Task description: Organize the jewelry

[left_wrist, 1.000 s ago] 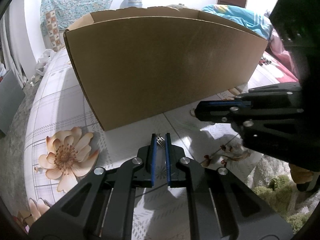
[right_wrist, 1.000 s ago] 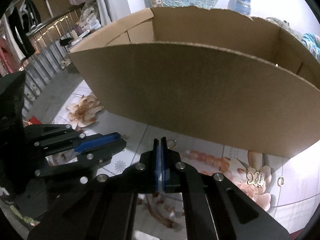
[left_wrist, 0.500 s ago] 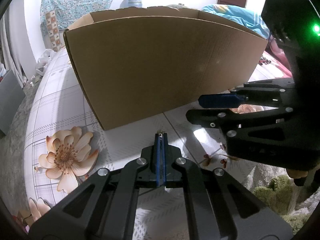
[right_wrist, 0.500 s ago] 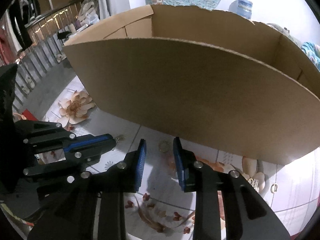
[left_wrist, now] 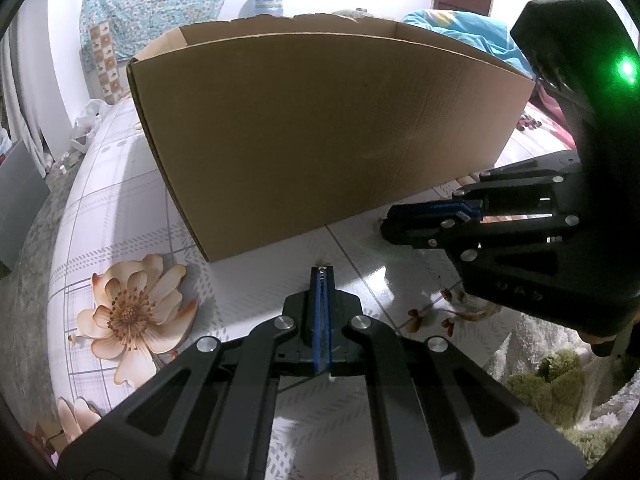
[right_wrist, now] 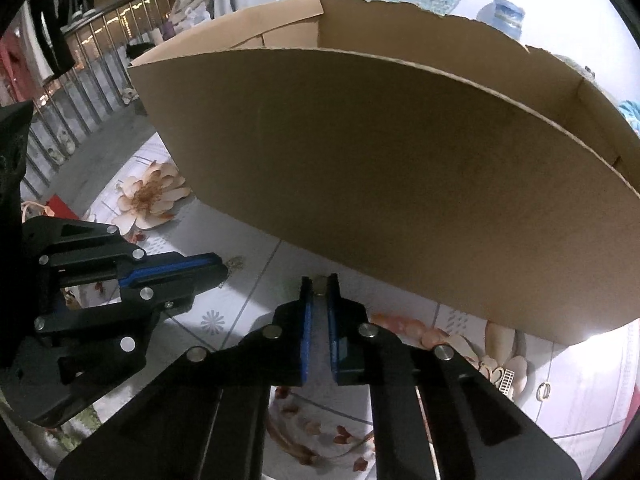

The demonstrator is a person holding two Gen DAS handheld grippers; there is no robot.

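The left tongs point(left_wrist: 321, 276) are clenched on a small silver charm point(left_wrist: 322, 268), which shows only as a glint at the fingertips, just above the floral desk point(left_wrist: 132, 184). To the right, the right tongs point(right_wrist: 319, 286) grasp a small ring point(right_wrist: 320, 285) between the blue pads point(right_wrist: 306, 320), near the base of the cardboard box point(right_wrist: 400, 168). Both pieces appear light, stiff and slippery; the judgement is that each needs a hold across its flat faces, centred in the pads, since an edge grip could let it twist out. Further right, 2 or 3 loose pieces point(right_wrist: 505, 376) lie on the desk near the box corner. The open box is the likely destination.
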